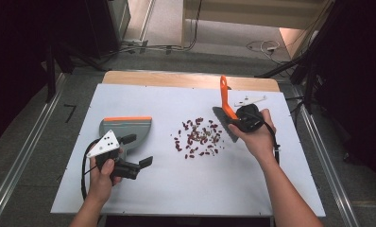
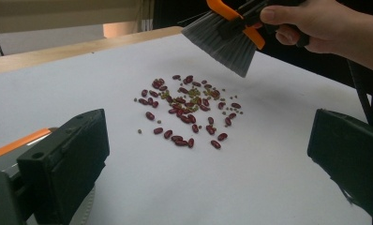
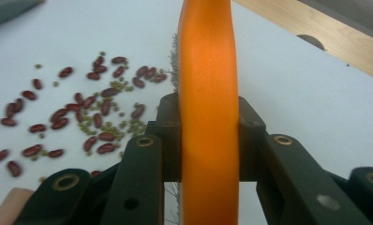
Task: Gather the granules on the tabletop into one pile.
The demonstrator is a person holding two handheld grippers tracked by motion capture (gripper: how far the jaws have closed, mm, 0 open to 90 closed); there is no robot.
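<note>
Jaws: right gripper (image 1: 237, 121) clamps brush (image 1: 224, 101) (beside beans (image 1: 199, 137)) | left gripper (image 1: 140, 150) agape, empty, near dustpan (image 1: 125, 128)

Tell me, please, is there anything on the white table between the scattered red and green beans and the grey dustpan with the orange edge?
Nothing visible does. The white tabletop between the scattered beans and the grey dustpan with the orange edge is bare. The orange-handled brush hangs on the beans' far side, clamped in the right gripper.

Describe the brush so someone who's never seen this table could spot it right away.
Start at the white table, then find the scattered beans near its middle. Just right of them, the right gripper clamps the brush by its handle. Its orange handle with grey bristles distinguishes it from the grey dustpan at left.
</note>
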